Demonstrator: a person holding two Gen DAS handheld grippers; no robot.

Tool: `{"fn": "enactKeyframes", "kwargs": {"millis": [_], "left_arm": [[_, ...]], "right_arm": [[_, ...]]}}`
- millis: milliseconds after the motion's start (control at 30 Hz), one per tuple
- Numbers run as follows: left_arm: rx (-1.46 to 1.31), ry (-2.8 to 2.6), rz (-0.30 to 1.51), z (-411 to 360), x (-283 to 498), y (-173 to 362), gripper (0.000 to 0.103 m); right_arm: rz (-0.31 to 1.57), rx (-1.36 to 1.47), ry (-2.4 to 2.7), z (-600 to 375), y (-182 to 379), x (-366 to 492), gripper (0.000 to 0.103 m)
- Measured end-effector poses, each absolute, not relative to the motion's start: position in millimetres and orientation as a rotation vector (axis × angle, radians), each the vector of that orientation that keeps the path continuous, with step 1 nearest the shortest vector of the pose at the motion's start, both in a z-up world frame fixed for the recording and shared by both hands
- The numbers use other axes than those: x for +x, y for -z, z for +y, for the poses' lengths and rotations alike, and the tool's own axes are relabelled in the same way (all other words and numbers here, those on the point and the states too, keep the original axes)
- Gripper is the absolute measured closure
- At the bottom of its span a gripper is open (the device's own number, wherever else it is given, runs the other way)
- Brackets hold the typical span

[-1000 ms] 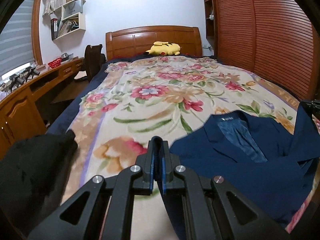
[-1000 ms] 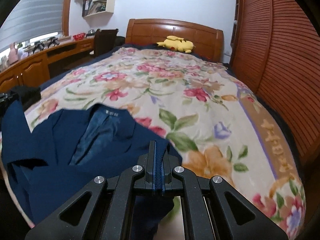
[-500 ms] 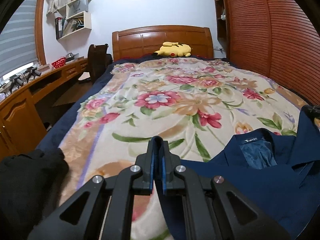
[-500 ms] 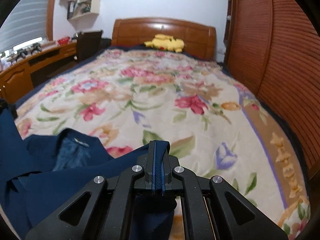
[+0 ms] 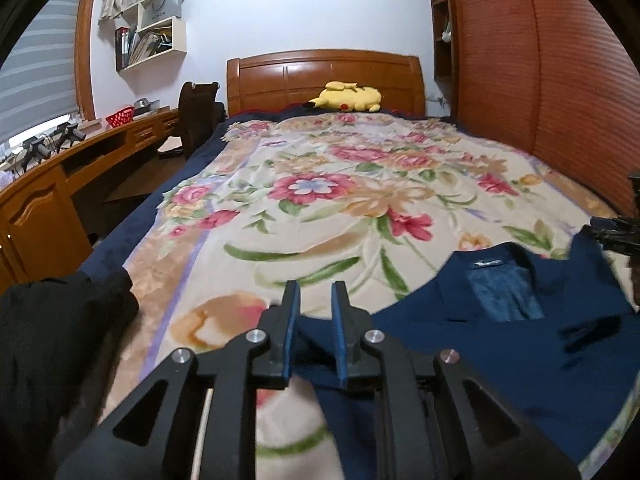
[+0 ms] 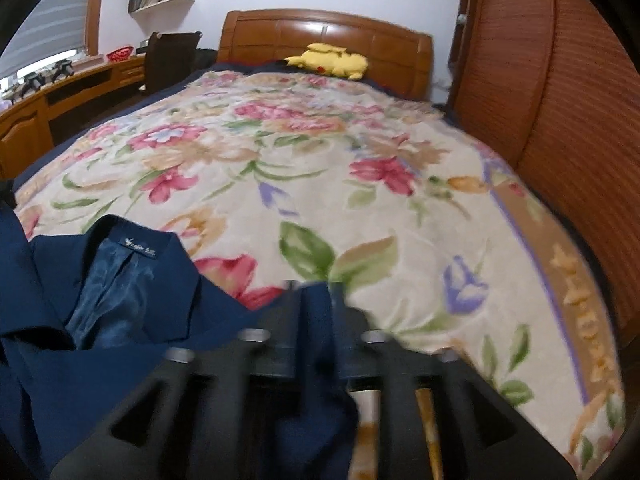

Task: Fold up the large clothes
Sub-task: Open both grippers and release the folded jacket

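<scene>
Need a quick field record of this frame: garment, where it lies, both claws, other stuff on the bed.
garment: navy jacket, collar and label toward the headboard, lining showing
surface: floral blanket on the bed
left claw: jaws opening, navy fabric between the pads, not pressed
right claw: jaws opening, blurred, navy fabric between them
other garment: black clothing at the bed's left edge in the left wrist view
by headboard: yellow plush toy
</scene>
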State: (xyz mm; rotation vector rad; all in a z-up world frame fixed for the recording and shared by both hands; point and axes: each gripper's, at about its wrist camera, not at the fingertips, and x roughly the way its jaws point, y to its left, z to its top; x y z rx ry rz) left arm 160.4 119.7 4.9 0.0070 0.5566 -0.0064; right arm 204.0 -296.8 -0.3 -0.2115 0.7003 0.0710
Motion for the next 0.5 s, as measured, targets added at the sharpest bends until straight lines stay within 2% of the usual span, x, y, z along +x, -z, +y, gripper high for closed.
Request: {"fn": "enactKeyframes", "kwargs": {"millis": [33, 300, 500], "left_arm": [[0.004, 0.016, 0.553, 117.5, 153.7, -6.0, 0.086], [-0.024, 0.113, 0.57, 93.1, 108.1, 3.5, 0.079], [0.005, 0.147, 0.621, 68.9, 96.9, 28.0, 0.078]], "right_arm": [[0.684, -0.196, -0.082, -297.9, -4.4, 199.5, 0.029], [0.662, -0.239, -0.2, -255.1, -20.4, 170.6, 0.029], [0.68, -0.275, -0.351, -202.9, -12.2, 152.9, 0.029]]}}
